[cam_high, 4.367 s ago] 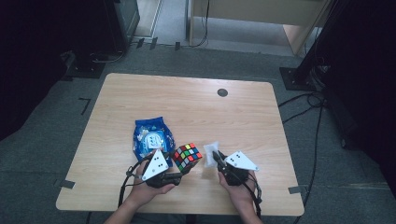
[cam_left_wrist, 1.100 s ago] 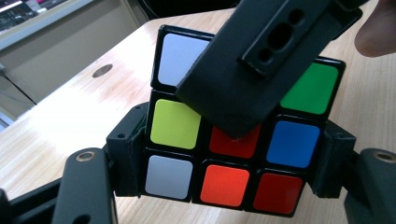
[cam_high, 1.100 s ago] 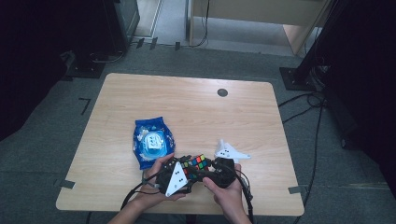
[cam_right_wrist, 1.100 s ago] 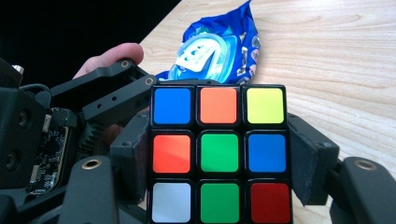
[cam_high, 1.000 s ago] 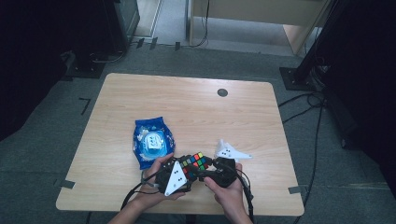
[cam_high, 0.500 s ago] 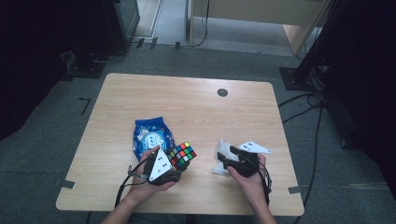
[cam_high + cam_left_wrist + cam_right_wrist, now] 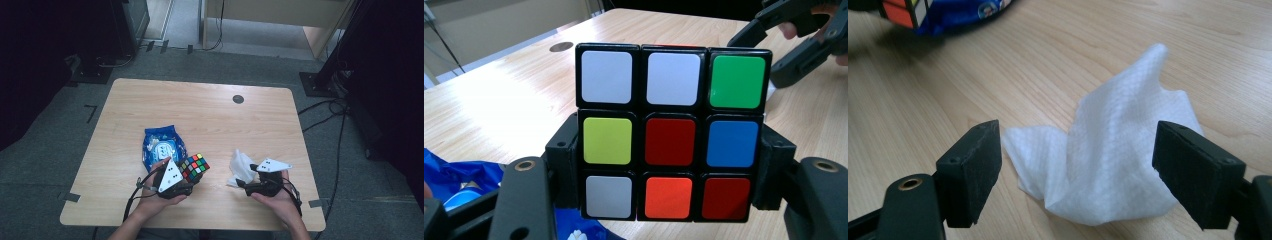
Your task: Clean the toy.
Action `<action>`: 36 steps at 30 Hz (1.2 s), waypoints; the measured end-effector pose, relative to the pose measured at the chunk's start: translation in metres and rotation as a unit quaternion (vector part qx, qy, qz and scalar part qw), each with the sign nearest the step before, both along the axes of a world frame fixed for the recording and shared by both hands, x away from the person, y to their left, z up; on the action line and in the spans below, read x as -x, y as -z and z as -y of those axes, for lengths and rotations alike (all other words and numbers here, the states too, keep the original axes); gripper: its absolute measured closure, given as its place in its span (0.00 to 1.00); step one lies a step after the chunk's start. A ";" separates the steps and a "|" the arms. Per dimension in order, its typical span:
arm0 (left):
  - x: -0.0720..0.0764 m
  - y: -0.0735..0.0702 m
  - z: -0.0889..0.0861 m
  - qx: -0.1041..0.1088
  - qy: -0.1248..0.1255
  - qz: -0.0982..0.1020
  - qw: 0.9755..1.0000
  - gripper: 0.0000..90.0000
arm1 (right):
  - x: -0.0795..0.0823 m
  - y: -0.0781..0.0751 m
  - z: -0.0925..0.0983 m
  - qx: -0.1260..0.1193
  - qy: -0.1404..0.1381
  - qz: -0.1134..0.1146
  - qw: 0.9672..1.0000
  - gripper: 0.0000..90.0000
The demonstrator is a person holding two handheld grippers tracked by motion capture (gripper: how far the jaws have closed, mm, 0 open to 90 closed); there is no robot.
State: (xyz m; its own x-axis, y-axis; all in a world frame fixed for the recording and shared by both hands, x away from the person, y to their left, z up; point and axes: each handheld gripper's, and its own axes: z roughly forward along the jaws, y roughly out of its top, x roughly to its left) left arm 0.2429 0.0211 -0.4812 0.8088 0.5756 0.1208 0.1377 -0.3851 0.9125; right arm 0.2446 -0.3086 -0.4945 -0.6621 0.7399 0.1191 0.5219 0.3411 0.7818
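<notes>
A blue wipes packet (image 7: 161, 146) lies just behind the left gripper (image 7: 192, 172), which clamps the puzzle cube (image 7: 672, 132) by its sides, hand low and level. Well apart, the right gripper (image 7: 1075, 165) rests near the table (image 7: 210, 115) — its jaws, just opening, stand apart around a crumpled white wipe (image 7: 1118, 160), pads not pressing it.

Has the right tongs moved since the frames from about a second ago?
Yes. The right tongs has pulled away to the right from the cube, toward the table's right edge, its jaws just opened around the white wipe.

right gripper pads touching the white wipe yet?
Apart. The right gripper view shows the right gripper open, the crumpled white wipe lying on the table between its pads, gaps visible on both sides.
</notes>
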 end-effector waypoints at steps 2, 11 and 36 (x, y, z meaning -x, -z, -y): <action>0.000 0.000 0.000 0.001 0.001 -0.001 1.000 0.37 | 0.000 0.002 -0.003 0.013 -0.006 0.006 1.000 0.22; 0.000 0.000 -0.001 0.006 -0.001 -0.004 1.000 0.37 | -0.007 0.018 -0.005 0.071 0.014 -0.001 0.997 0.53; 0.008 0.001 0.016 0.010 0.031 -0.013 0.999 0.37 | 0.041 -0.076 -0.063 -0.121 -0.014 0.144 0.982 0.98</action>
